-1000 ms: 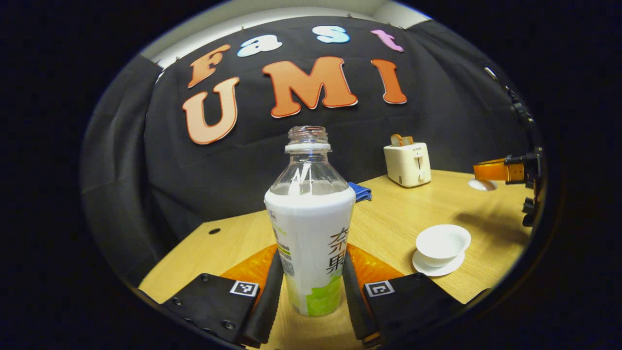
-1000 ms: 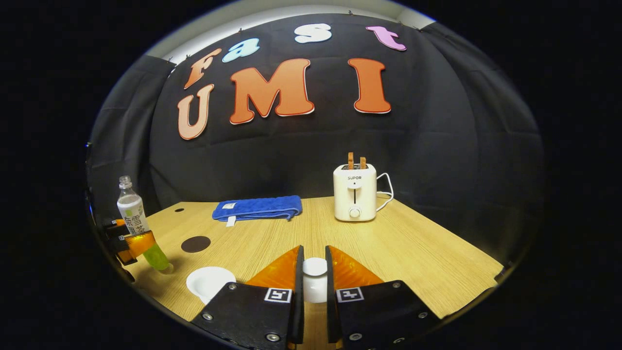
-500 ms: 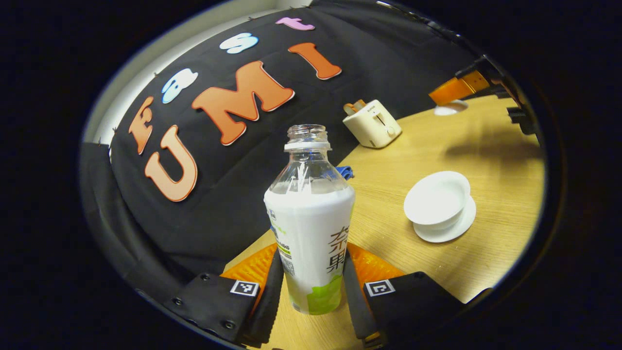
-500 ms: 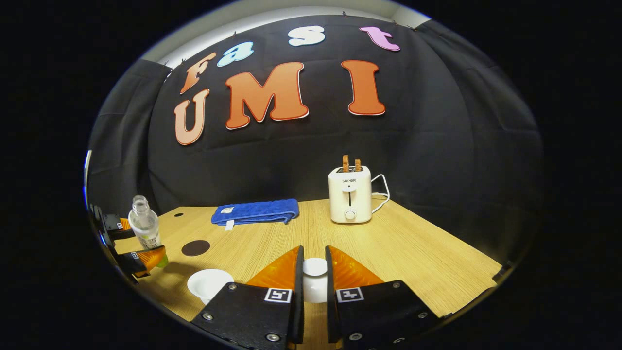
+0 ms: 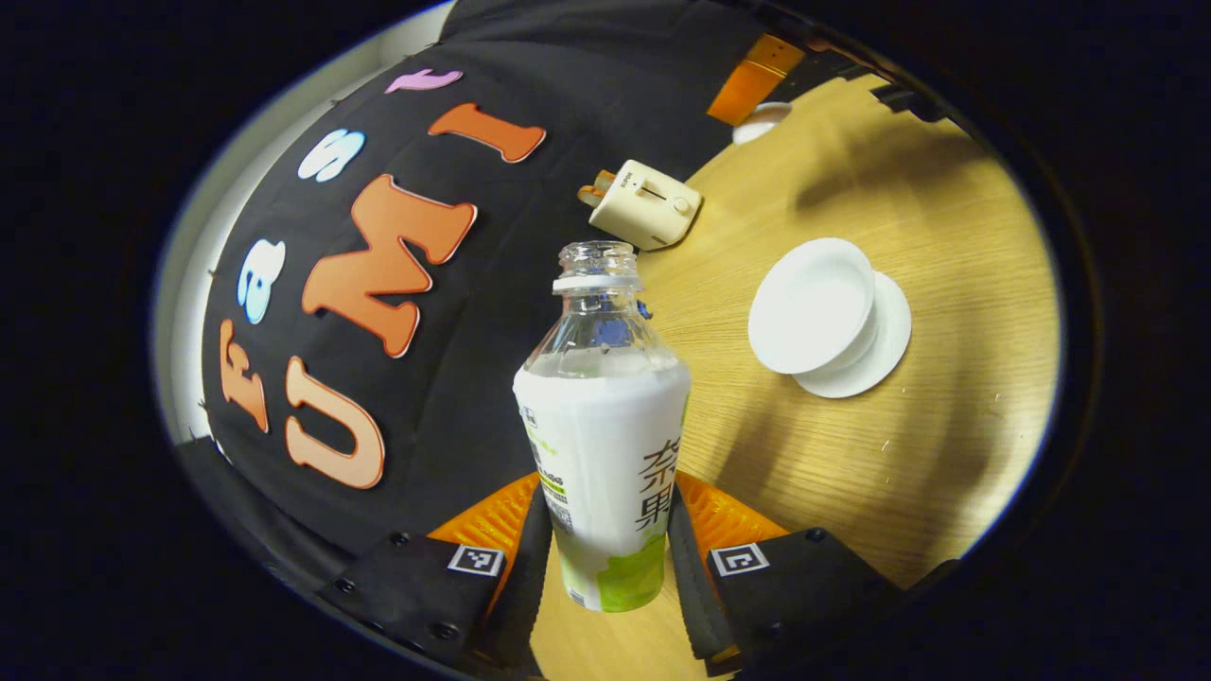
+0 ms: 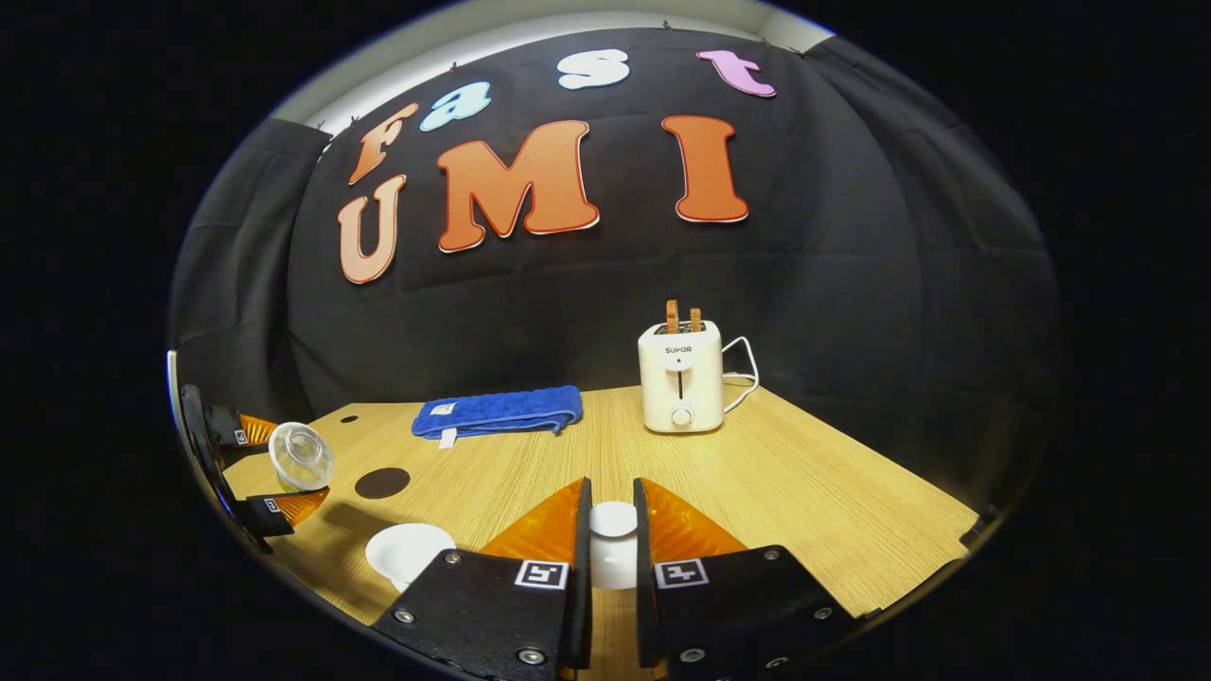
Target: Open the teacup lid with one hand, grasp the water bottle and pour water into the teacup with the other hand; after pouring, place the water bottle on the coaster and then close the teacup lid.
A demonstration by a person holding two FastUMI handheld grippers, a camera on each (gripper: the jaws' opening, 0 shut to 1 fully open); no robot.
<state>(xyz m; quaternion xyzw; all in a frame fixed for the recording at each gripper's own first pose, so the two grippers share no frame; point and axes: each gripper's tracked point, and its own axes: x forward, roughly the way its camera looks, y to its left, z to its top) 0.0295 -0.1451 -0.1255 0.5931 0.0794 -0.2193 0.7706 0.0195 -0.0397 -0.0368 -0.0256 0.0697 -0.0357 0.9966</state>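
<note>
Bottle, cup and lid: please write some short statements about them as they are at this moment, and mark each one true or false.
1. The left tongs grip the bottle on both sides. True.
2. The bottle still has its cap on. False: its neck is open, with no cap.
3. The cup sits on a saucer with no lid on it. True.
4. The right tongs are open and hold nothing. False: they are shut on the white lid.
5. The bottle stands on the dark coaster. False: it is held tipped in the air, and the coaster is bare.
6. A blue towel lies left of the toaster in the right gripper view. True.
</note>
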